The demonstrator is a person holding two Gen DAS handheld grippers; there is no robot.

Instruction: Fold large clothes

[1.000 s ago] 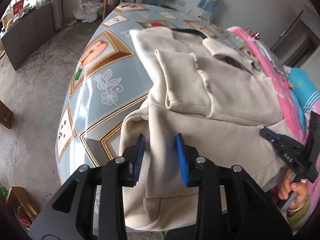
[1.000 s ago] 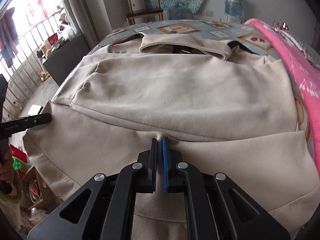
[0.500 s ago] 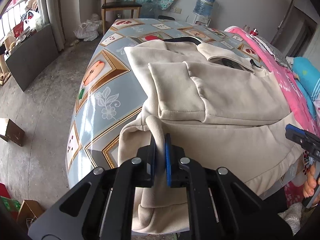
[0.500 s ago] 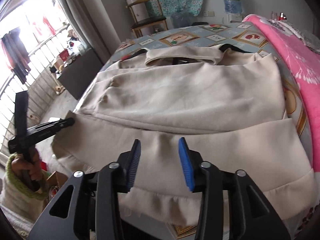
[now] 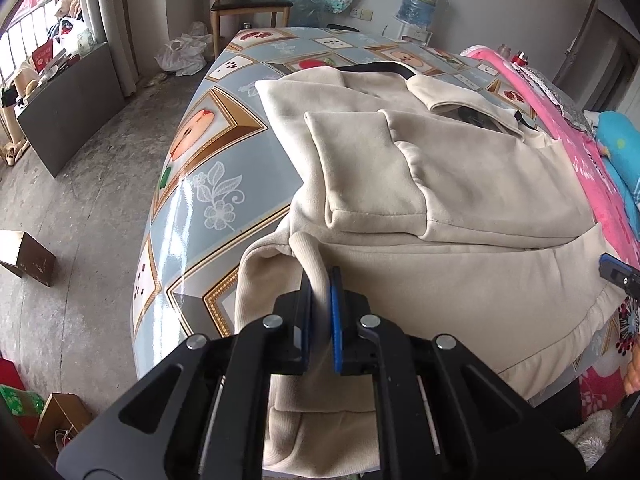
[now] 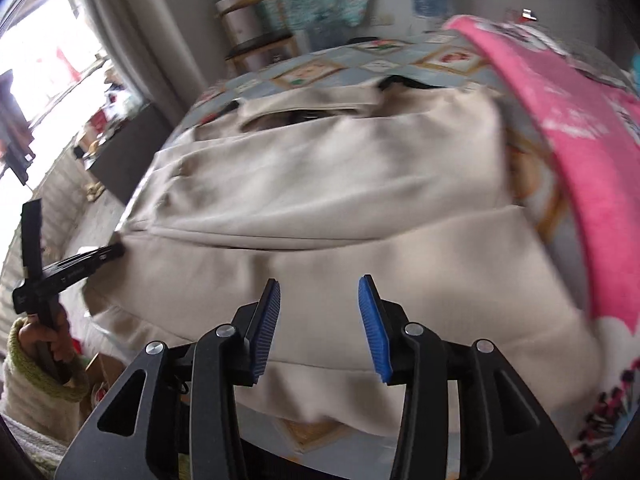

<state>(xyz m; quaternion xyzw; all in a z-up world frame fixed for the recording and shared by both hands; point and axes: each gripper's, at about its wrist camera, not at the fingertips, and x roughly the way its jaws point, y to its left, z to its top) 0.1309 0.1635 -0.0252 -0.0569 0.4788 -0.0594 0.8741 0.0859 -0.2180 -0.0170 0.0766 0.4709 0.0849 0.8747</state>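
A patterned table (image 5: 192,200) carries the big cream garment (image 5: 460,208), which lies partly folded across its top with the hem hanging over the near edge. The left gripper (image 5: 320,280) pinches a raised ridge of the garment's ribbed cuff tight between its pads. The right gripper (image 6: 319,292) hovers above the lower panel, jaws spread and empty.

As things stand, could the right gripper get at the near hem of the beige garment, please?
Probably yes: the right gripper is open and empty, and the hem lies just below its fingers with nothing over it.
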